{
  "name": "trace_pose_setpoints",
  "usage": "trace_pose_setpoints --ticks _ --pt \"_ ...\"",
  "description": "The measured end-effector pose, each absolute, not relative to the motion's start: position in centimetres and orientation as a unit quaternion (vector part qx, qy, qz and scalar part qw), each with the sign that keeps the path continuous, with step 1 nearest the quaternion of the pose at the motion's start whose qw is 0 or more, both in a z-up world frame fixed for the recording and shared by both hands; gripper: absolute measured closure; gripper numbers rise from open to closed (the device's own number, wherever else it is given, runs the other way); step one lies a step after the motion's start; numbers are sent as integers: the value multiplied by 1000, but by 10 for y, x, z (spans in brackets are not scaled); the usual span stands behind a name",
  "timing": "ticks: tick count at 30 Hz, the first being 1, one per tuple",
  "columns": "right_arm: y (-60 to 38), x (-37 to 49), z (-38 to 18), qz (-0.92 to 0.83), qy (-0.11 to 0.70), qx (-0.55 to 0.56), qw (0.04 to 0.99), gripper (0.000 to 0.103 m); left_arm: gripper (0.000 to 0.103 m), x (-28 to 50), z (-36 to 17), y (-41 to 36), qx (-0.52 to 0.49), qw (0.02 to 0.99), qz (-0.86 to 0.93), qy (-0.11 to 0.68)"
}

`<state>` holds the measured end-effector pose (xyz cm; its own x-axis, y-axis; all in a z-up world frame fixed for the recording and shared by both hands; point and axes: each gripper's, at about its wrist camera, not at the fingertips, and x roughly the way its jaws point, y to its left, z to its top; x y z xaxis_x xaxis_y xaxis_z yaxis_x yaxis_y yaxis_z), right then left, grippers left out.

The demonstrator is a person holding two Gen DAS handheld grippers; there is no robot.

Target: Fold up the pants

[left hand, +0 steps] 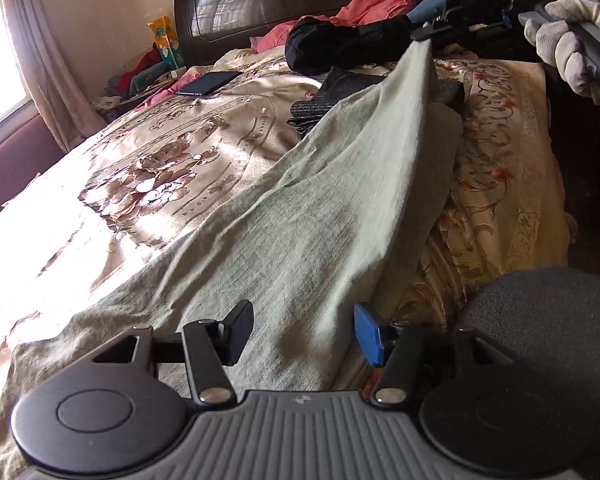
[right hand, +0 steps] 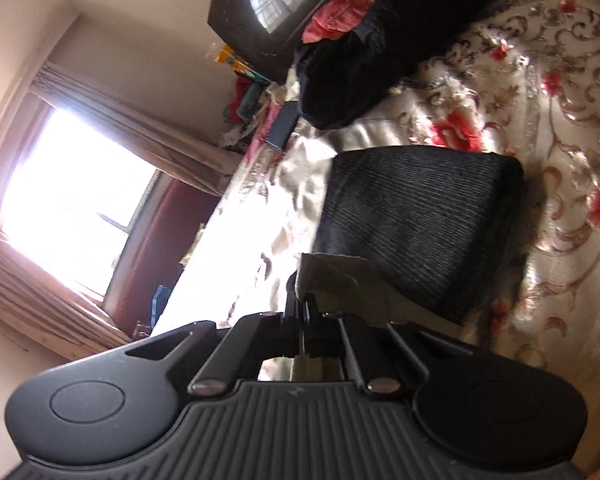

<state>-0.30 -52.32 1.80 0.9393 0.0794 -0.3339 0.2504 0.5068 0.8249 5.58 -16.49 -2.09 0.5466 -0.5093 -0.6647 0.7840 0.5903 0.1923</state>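
Pants [left hand: 300,216] clamped in right tool [right hand: 304,300], left tool [left hand: 300,338] apart, waistband cut off.

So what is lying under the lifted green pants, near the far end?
Under the green pants a dark grey folded garment shows on the floral bedspread. Its near part is covered, as is the bedspread beneath the pants.

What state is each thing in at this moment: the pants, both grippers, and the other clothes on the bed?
Green pants: spread on the bed, one end lifted.
Right gripper: jaws shut on the pants' lifted end.
Left gripper: jaws open over the pants, gripping nothing.
Dark grey garment: folded, lying flat.
Black garment: crumpled.
Pink garment: crumpled by the headboard.
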Motion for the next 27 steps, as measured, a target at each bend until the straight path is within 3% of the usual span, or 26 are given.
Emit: trace_pose_setpoints --ticks 3,8,12,15,17,19,24,27 --pt "-517 -9 27 -24 141 470 871 99 35 55 -21 -161 238 848 -379 284" --pt "-528 -3 -27 -107 246 479 836 95 35 53 -27 -155 240 845 -376 295" --pt "-523 -23 -34 -97 224 495 834 94 35 51 -27 -150 237 844 -379 297" --pt "-525 -15 -37 -88 226 507 827 85 35 54 -28 -153 240 842 -377 301" --pt "-524 -7 -29 -83 206 510 831 87 35 55 -26 -154 240 844 -376 297" --pt "-522 4 -13 -65 190 502 841 99 35 55 -25 -154 239 845 -376 296" --pt "-505 17 58 49 90 466 879 99 35 59 -20 -152 227 849 -372 300" --pt "-498 8 54 52 95 447 888 99 35 57 -22 -149 229 850 -371 296"
